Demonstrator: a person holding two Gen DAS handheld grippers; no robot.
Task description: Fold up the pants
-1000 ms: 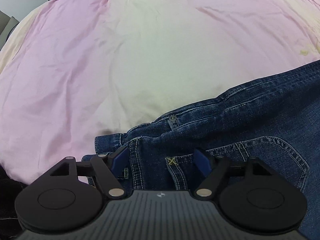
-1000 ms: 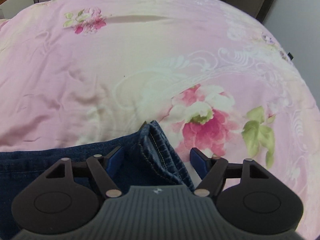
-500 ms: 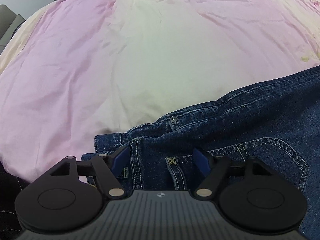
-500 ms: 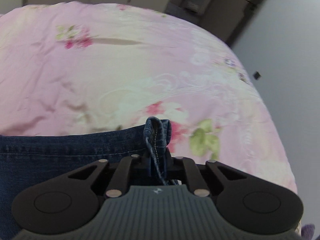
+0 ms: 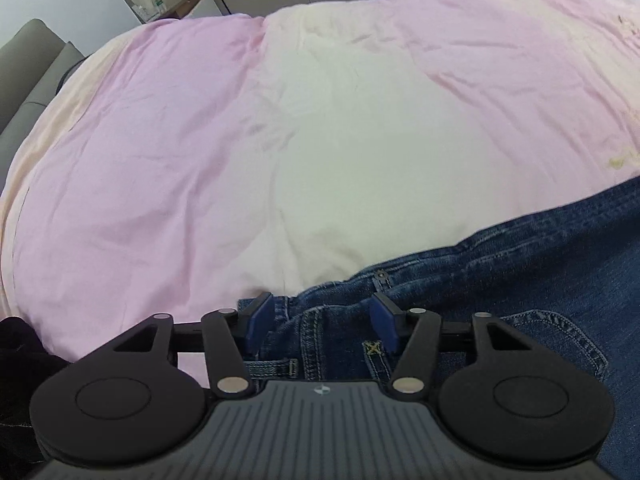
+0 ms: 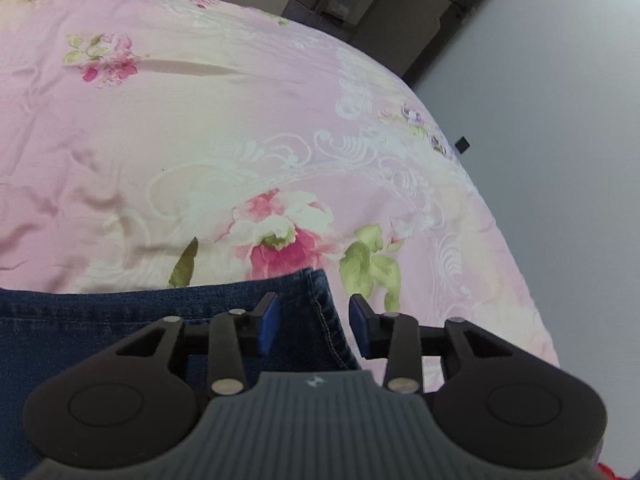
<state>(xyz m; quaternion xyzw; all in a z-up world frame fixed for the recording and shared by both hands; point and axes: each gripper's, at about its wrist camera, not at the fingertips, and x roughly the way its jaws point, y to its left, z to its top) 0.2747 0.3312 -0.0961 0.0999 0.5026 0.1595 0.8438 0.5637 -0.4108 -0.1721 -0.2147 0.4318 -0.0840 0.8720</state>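
Observation:
Dark blue jeans lie on the bed. In the left wrist view their waistband end (image 5: 460, 280) with a rivet and back pocket fills the lower right. My left gripper (image 5: 322, 322) is open, its blue pads either side of the waistband corner. In the right wrist view the leg hem end (image 6: 308, 312) lies flat at the bottom centre. My right gripper (image 6: 314, 322) is open around the hem, not pinching it.
A pink and cream bedspread (image 5: 280, 140) covers the bed, with a floral print (image 6: 280, 236) on the right side. A grey sofa (image 5: 28, 64) stands far left, a white cabinet (image 5: 168, 4) behind. The bed's right edge meets a grey wall (image 6: 560, 120).
My right gripper closed on the hem half a second ago, then opened and let it lie flat. My left gripper stays open and has shifted slightly over the waistband.

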